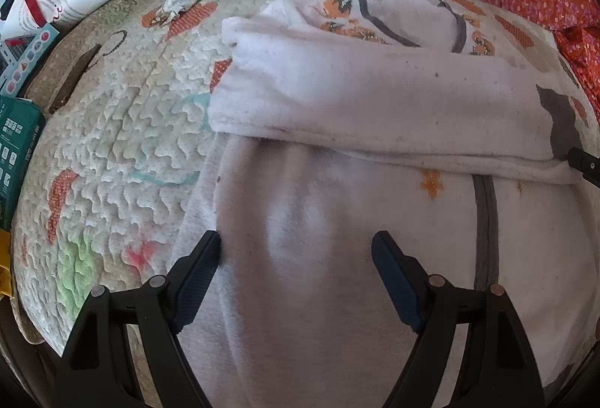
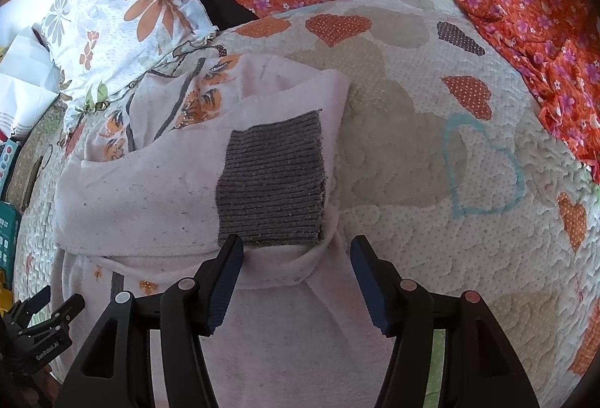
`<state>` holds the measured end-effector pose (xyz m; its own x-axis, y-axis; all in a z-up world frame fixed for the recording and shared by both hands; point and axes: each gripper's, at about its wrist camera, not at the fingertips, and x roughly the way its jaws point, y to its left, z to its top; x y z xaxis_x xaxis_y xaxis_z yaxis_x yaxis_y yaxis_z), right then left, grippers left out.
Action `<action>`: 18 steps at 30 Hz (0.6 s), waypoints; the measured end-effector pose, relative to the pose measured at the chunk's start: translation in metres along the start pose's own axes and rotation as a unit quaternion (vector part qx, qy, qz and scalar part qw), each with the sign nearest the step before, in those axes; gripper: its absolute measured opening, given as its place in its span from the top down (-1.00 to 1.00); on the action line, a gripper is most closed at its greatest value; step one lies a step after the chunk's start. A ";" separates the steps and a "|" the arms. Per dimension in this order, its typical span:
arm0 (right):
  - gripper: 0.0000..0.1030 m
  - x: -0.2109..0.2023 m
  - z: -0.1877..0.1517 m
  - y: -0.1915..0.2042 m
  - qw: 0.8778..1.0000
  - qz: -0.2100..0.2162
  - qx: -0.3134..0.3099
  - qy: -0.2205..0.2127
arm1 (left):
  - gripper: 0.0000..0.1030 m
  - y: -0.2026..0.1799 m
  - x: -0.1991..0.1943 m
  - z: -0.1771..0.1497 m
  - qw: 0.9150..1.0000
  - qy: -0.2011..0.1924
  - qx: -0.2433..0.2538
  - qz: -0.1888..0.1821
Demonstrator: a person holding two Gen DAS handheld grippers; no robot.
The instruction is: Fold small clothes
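Sweater half folded on the quilted bed.
One sleeve lies across its body; left gripper and right gripper are open, holding nothing; further folds remain.

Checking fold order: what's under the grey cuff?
The grey cuff ends a pale sleeve folded across the garment's body, so it rests on pale fabric. The quilt lies beneath. Any further layers under the cuff are covered.

Lay on the quilt: a sweater, sleeve cuff folded across it, pillow behind.
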<state>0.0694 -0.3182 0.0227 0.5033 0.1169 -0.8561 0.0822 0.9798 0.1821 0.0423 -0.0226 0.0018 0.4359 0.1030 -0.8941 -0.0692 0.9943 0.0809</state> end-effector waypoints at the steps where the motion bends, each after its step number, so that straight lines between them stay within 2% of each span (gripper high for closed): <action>1: -0.26 0.001 0.000 0.000 1.000 0.000 0.000 0.001 | -0.57 -0.001 0.001 0.000 1.000 0.001 0.001 0.000; 10: -0.27 0.001 -0.001 -0.009 1.000 0.000 0.012 0.002 | -0.82 0.003 0.010 -0.001 1.000 0.012 -0.018 -0.008; 15: -0.27 -0.023 0.007 -0.019 0.998 -0.020 0.026 -0.062 | -0.99 0.015 0.018 0.000 0.998 0.023 -0.049 -0.024; 18: -0.27 -0.030 0.013 -0.018 0.996 -0.009 0.021 -0.088 | -1.00 0.016 0.019 -0.002 0.998 0.016 -0.049 -0.025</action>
<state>0.0638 -0.3410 0.0511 0.6442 0.0655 -0.7620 0.1259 0.9736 0.1902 0.0475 -0.0052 -0.0148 0.4128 0.0518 -0.9093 -0.1370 0.9906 -0.0058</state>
